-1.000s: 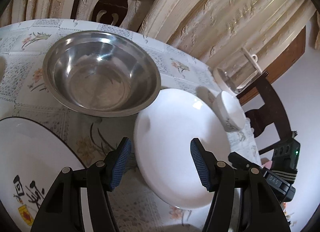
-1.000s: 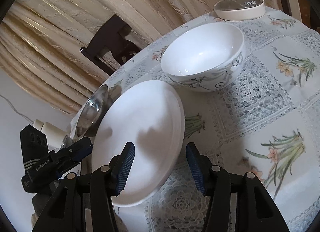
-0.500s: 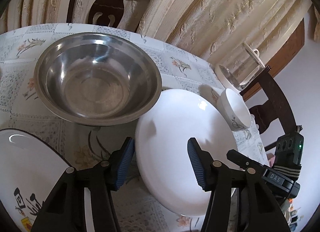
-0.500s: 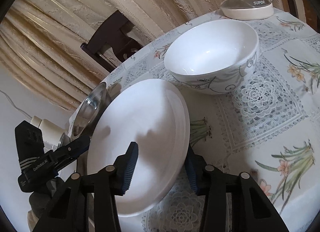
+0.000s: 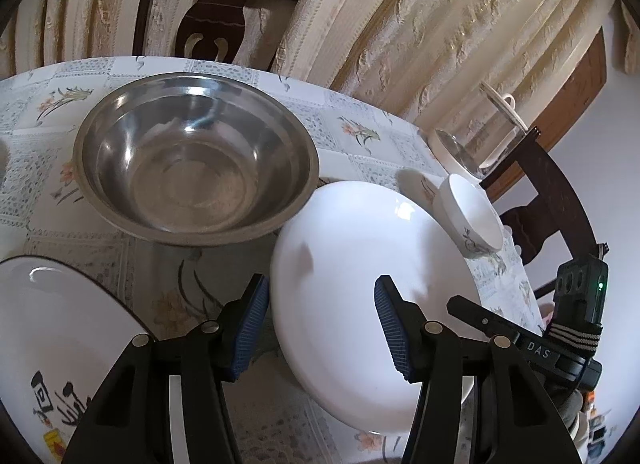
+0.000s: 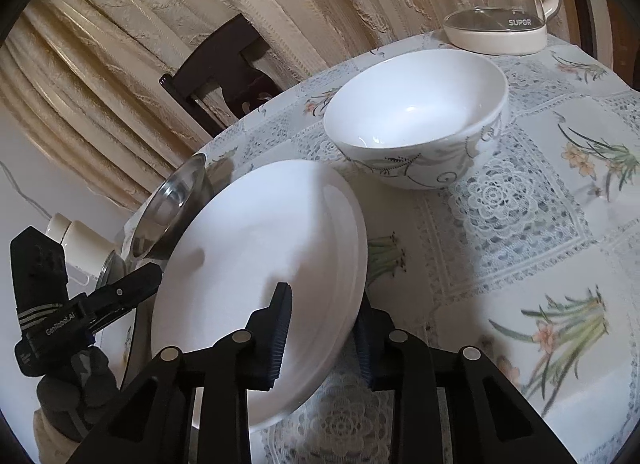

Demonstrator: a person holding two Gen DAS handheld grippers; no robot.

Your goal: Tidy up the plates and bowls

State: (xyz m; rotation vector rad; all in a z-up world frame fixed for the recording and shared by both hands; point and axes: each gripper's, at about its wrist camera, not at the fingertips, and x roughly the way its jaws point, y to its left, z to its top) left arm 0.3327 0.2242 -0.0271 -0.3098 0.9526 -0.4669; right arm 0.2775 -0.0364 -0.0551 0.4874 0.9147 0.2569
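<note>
R claw [image 6: 320, 332] straddles the near rim of the white plate [image 6: 260, 264], one pad above the face, the other under the edge; jaws narrow, but whether they're actually biting or just bracketing the rim I can't tell. The plate looks tilted, its far-left side leaning up against the steel bowl [image 5: 196, 160], w/ the ceramic bowl [image 6: 416, 120] just beside its far edge on the lace-and-flower tabletop [image 6: 520, 224]. L claw [image 5: 320, 324] is wide open and empty, hovering at the plate's other side, one pad off the rim, the other over its face. A black-rimmed plate [image 5: 52, 324] w/ printed characters lies near the L claw, apart from the white one. Risks, as I judge them: glazed rim + thin pinch near one edge = plate may pivot or slip out once lifted, esp. if grip is shallow. If dragged rather than lifted, it could scrape along the steel bowl and shove it, or clip the ceramic bowl. Plate may also drop flat w/ a knock if the steel bowl shifts. L claw probably ought to steady the opposite rim before any lift. The glass kettle [image 6: 500, 28] stands well apart, no worry.
</note>
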